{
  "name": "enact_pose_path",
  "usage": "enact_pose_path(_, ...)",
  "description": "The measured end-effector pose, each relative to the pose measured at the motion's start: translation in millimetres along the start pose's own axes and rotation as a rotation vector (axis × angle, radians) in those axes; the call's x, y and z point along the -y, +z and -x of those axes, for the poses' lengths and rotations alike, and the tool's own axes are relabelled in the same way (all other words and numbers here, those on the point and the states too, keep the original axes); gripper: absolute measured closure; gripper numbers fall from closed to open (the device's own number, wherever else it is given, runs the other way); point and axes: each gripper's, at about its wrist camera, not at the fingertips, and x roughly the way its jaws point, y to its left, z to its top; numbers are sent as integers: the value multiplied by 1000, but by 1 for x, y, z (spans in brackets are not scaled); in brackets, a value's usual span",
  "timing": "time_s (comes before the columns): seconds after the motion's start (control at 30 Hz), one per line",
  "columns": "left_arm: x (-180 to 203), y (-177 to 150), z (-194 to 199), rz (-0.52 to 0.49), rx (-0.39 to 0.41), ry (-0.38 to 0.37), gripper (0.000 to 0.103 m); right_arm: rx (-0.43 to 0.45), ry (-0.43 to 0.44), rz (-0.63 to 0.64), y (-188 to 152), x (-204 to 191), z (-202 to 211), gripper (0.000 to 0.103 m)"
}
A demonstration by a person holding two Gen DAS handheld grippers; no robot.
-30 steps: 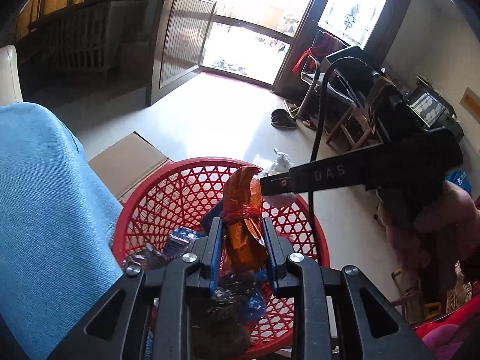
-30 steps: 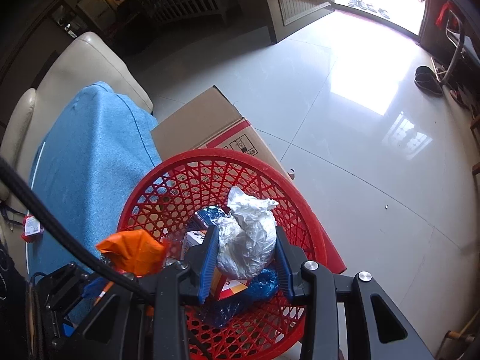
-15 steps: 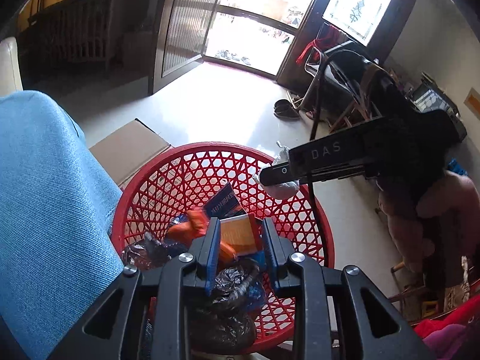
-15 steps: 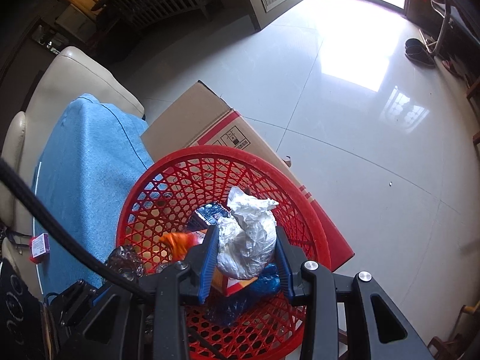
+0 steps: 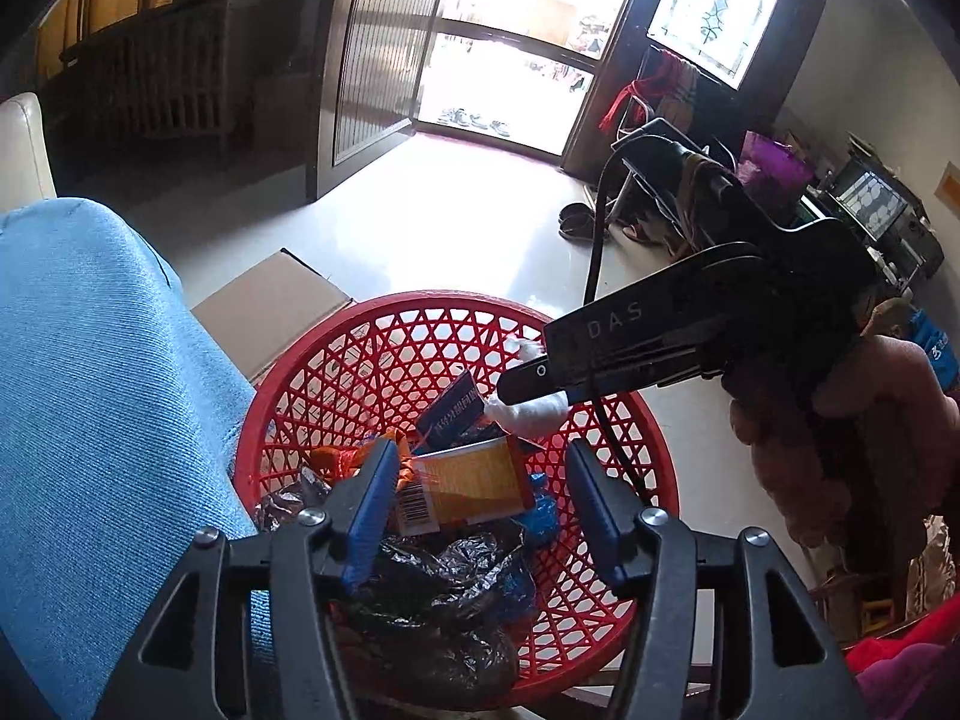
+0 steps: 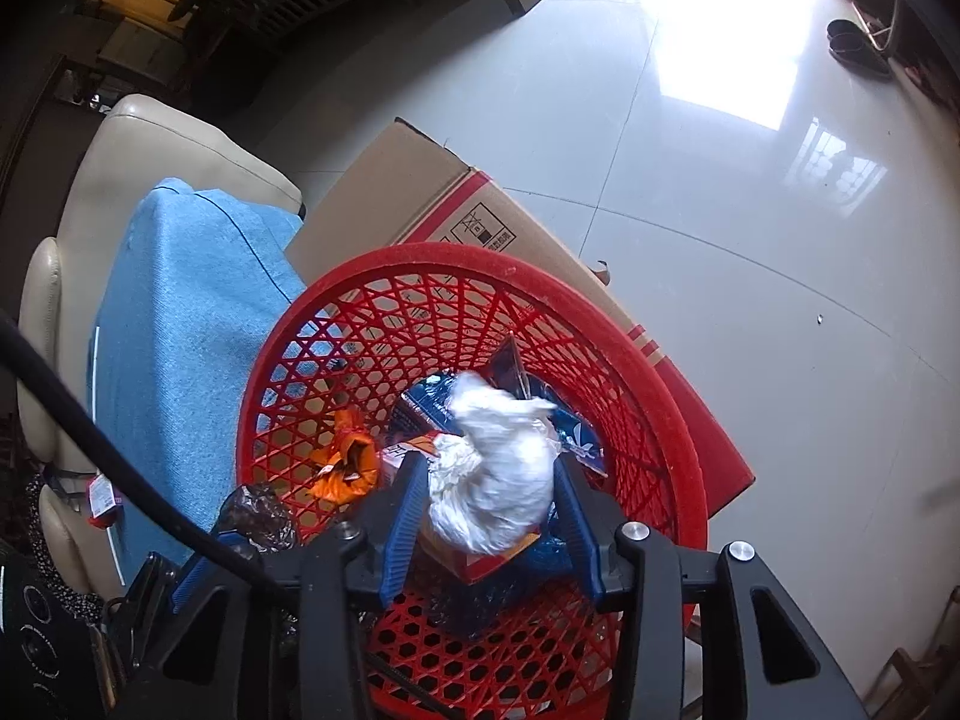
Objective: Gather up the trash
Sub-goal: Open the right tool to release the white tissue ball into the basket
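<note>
A red mesh basket (image 5: 420,300) (image 6: 480,252) sits below both grippers and holds several pieces of trash. My left gripper (image 5: 480,456) hangs over it, its jaws opening with nothing between them. The orange wrapper (image 5: 336,457) (image 6: 348,468) lies inside by the left wall, beside a yellow box (image 5: 474,486) and a black crumpled bag (image 5: 432,588). My right gripper (image 6: 487,468) (image 5: 522,381) is low over the basket with its jaws opening. A white crumpled wad (image 6: 492,480) (image 5: 531,414), blurred, slips down between the pads.
A blue cloth (image 5: 90,390) covers a cream sofa (image 6: 150,132) left of the basket. A cardboard box (image 6: 420,192) lies behind it on the pale tiled floor. A pink sleeve (image 5: 840,420) carries the right gripper. Chairs and clutter stand at right, shoes (image 5: 576,219) near the door.
The left jaws spread apart and the orange wrapper fell from them into the basket. The right gripper sank lower over the basket and its jaws widened around the white wad.
</note>
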Motion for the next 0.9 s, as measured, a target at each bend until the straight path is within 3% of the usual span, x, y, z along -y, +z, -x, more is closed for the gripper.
enact_pose_path(0.4,-1,0,0,-1,-4,-15,42,97,-11,133,37,-37,18,53)
enact_pose_path(0.67,-4,0,1,3,-2,-53,41,152,28,137,27,-34,41,53)
enact_pose_path(0.8,-3,0,3,-4,2,-103,41,206,35,150,17,-25,69,53)
enact_pose_path(0.9,2,0,5,-18,2,-202,41,249,23,182,7,-21,95,53)
